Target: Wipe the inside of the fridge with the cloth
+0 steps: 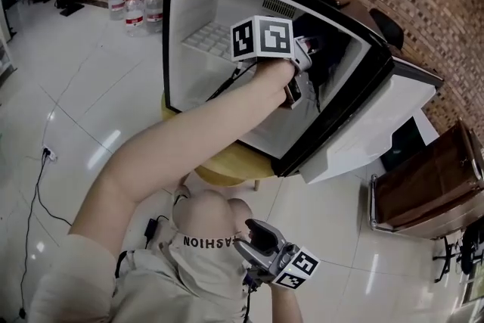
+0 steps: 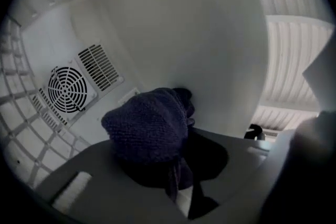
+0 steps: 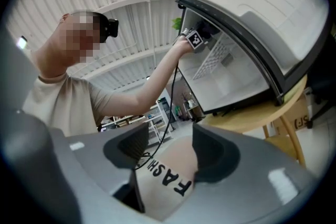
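Head view: one fridge (image 1: 198, 7), the left gripper (image 1: 302, 70) inside it, the right gripper (image 1: 254, 240) by a knee. Left gripper view: jaws clamped on one dark cloth (image 2: 149, 126) near the back wall's single fan grille (image 2: 65, 89). Right gripper view: two jaws wide apart, empty.

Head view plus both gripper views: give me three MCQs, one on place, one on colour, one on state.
1. The left hand-held gripper is:
A. inside the fridge
B. on the floor
C. down by the knee

2. The cloth is:
A. white
B. dark blue
C. yellow

3. The right hand-held gripper is:
A. shut on the cloth
B. open and empty
C. shut on a cable

Answers:
1. A: the head view shows the arm reaching into the cabinet, and the left gripper view faces the fan grille.
2. B: the bunched fabric in the left jaws is navy.
3. B: its jaws stand apart, with only the trousers behind the gap.
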`<move>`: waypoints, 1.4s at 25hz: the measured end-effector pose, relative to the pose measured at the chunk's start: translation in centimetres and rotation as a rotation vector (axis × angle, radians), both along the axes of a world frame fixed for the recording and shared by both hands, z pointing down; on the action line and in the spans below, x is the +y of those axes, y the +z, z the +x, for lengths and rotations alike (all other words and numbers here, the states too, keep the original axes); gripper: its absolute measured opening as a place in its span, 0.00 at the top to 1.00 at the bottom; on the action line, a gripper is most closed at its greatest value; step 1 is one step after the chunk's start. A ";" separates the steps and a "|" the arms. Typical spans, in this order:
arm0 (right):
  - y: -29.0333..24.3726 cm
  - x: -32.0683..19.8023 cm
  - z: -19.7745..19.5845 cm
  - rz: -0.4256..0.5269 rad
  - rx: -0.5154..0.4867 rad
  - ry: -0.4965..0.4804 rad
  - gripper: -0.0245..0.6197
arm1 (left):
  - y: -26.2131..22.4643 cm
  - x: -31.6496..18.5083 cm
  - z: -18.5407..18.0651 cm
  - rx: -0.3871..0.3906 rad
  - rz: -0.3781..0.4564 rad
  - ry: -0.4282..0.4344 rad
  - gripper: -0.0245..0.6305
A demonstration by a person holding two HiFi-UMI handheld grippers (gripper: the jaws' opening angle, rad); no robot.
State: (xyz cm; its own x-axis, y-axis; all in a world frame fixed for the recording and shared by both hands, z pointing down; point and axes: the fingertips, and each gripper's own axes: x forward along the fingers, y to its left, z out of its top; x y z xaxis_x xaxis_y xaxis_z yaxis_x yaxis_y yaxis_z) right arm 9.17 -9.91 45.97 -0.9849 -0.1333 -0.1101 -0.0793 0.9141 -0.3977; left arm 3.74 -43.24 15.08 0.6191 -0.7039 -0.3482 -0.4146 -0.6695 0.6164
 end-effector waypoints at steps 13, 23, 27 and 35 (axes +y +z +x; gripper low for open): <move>1.5 1.2 -0.5 -0.043 -0.016 -0.023 0.58 | -0.9 -6.8 -0.2 0.209 -0.067 -0.023 0.84; 1.9 -0.9 0.3 -0.012 0.042 0.083 0.58 | -0.9 0.9 3.3 0.208 0.041 0.300 0.85; 1.6 -2.5 1.2 -0.001 0.055 0.140 0.58 | -0.6 6.5 3.3 0.100 0.125 0.352 0.85; -0.6 -10.0 3.8 0.116 0.378 0.468 0.67 | 2.1 0.0 0.4 -0.317 0.066 -0.095 0.85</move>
